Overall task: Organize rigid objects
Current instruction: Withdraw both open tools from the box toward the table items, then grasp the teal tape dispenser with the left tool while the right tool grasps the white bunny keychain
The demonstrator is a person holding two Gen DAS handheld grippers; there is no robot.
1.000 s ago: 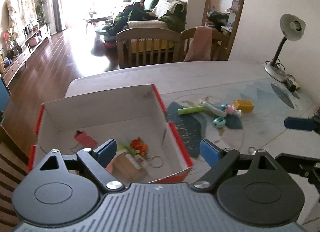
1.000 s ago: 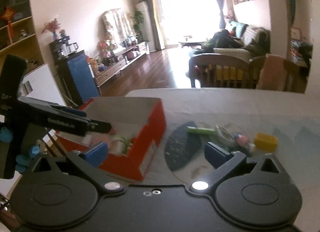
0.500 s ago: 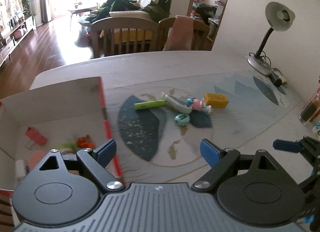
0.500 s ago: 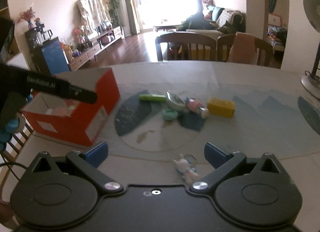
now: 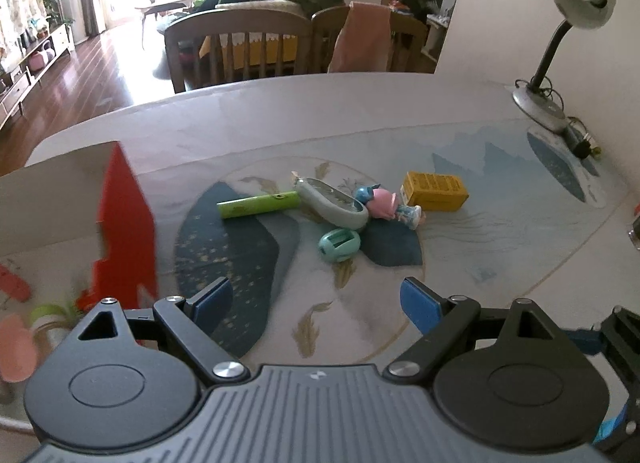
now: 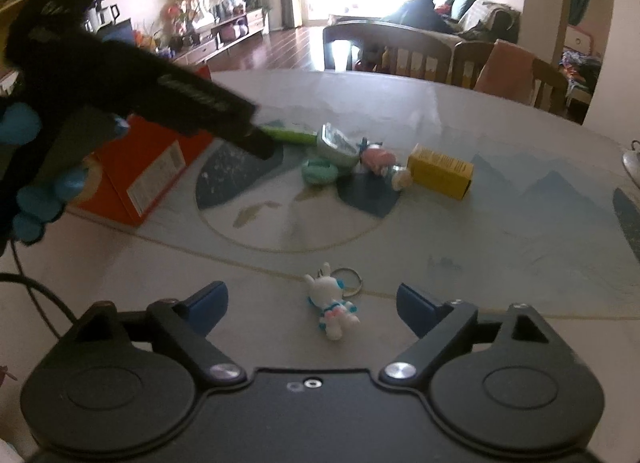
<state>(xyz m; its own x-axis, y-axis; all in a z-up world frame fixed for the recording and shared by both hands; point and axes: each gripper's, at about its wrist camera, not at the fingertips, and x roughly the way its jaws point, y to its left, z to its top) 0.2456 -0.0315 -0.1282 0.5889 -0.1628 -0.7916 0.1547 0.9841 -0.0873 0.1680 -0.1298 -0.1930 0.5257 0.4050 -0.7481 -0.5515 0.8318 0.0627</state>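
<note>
White rabbit keychain [image 6: 334, 305] lying on table [image 6: 500, 255], near edge, between spread fingers of right gripper [image 6: 312, 299], untouched. Far centre: green tube [image 5: 258, 205], grey case [image 5: 334, 205], teal piece [image 5: 339, 245], pink figure [image 5: 390, 207], yellow box [image 5: 434, 191] clustered. Left gripper [image 5: 316, 301] hovering, released, empty. Red box [image 5: 124, 223] at left, contents blurred, cut off.

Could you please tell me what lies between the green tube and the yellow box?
In both views: a grey curved case and a pink toy figure; a teal round piece sits just nearer.
</note>
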